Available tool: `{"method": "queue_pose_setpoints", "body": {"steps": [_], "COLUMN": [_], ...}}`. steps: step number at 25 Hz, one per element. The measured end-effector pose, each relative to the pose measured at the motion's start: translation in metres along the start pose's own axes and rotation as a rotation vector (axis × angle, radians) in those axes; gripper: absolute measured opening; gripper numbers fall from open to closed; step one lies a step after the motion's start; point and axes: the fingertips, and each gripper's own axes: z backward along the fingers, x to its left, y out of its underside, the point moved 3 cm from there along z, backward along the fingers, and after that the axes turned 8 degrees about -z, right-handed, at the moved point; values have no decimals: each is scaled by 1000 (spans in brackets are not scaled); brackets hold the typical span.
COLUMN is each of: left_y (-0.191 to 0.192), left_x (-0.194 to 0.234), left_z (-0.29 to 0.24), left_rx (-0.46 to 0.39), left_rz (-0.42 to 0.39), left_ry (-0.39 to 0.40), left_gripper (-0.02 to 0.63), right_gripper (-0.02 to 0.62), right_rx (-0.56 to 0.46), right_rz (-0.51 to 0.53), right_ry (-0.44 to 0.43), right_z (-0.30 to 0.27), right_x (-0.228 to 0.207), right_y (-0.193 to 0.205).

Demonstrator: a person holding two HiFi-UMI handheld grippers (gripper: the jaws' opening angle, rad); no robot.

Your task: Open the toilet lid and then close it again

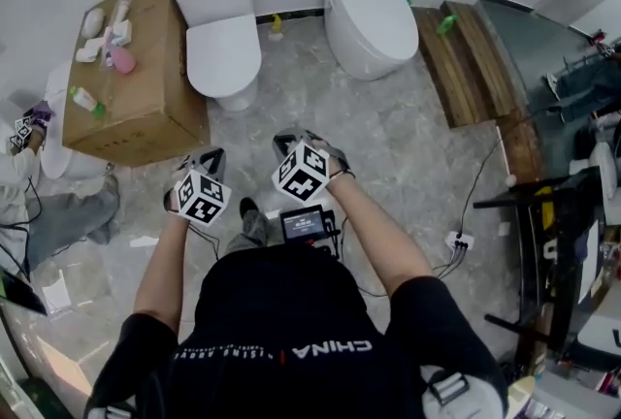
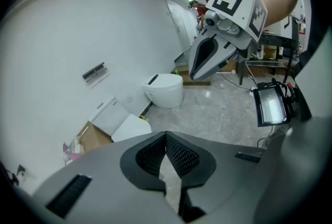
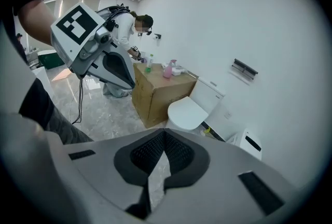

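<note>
Black shirt (image 1: 291, 325), "CHINA" (toilet lid (image 1: 223, 53) down)

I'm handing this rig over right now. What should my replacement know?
Left tongs: shut, empty.
Right tongs: shut, empty.
Both are held in front of the wearer, well short of either toilet.
Tank toilet, beside the cardboard box: lid down.
Rounded toilet, to its right: lid down.
Done: nothing shows; neither lid is touched.
Left: reach a toilet, raise its lid, then lower it again.
</note>
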Motion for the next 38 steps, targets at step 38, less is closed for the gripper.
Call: {"method": "queue_pose_setpoints", "body": {"steps": [38], "left_y": [-32], "left_x": [244], "left_z": [-184], "left_rx": [37], "left_rz": [84], "left_ry": [-26], "left_gripper": [11], "right_gripper": [14], "right_rx": [1], "right_rz": [54], "right_ry": [-174], "right_z": [-202], "right_x": [-202], "right_y": [-141]}}
